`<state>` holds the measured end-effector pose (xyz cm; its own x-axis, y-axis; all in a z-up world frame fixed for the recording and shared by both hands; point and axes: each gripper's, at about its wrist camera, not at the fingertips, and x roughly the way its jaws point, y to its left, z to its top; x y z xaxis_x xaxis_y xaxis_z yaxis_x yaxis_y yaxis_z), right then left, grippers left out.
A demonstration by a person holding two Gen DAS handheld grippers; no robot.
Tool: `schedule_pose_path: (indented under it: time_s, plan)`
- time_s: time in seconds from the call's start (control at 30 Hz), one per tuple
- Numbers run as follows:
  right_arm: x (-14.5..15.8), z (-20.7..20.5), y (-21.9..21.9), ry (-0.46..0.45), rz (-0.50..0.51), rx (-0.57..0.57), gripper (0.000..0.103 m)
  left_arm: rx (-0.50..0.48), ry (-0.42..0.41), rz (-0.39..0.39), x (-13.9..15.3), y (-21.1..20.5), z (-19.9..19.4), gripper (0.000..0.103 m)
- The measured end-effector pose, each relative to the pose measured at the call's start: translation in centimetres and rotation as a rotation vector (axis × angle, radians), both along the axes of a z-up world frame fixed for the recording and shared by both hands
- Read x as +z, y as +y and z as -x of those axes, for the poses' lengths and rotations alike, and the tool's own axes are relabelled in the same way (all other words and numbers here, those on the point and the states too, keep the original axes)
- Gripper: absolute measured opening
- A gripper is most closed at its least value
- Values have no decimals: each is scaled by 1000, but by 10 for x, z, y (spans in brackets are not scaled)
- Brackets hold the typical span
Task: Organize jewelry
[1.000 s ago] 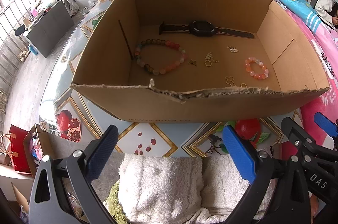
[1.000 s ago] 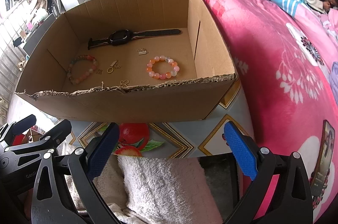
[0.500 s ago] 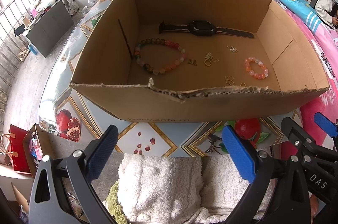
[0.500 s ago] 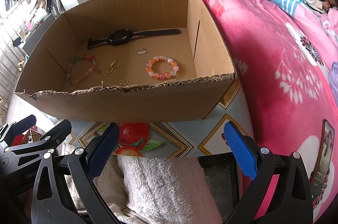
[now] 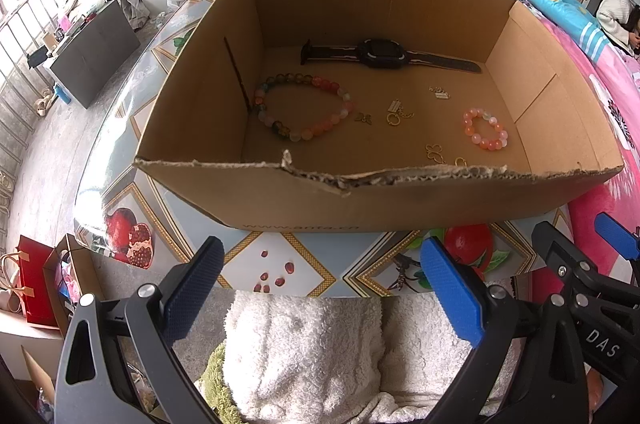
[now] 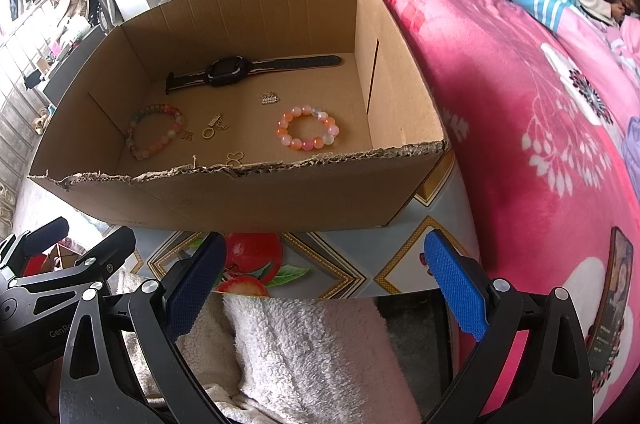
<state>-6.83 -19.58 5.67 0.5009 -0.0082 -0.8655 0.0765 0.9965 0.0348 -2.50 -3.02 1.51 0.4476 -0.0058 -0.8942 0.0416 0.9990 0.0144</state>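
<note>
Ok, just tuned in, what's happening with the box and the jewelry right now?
Nothing is being handled yet. The left gripper and right gripper are both open and empty, held in front of the box, outside it. Inside the box lie a watch, a big bracelet, a small bracelet and a few small metal pieces, all untouched.

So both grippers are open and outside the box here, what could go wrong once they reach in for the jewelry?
1. The tiny gold charms lie just behind the torn front wall of the cardboard box; reaching over could catch that ragged edge and shift the box.
2. The small silver piece and gold ring clasp lie flat and thin, so the wide pads may fail to pinch them.
3. The pink bead bracelet could roll or slip when squeezed.
</note>
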Motion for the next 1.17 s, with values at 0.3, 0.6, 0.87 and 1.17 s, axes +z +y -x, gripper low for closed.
schedule_pose_path:
  time_s: [0.3, 0.6, 0.87, 1.17]
  plan:
    - [0, -1, 1, 4, 1, 0, 95, 1, 6, 4, -2, 0, 1, 96]
    - [-1, -1, 1, 4, 1, 0, 95, 1, 8, 4, -2, 1, 0, 96]
    - [-1, -1, 2, 5, 0, -1, 95, 0, 8, 3, -2, 1, 0, 96]
    - [-3, -1, 3, 10, -3, -3, 95, 1, 17, 9, -3, 2, 0, 96]
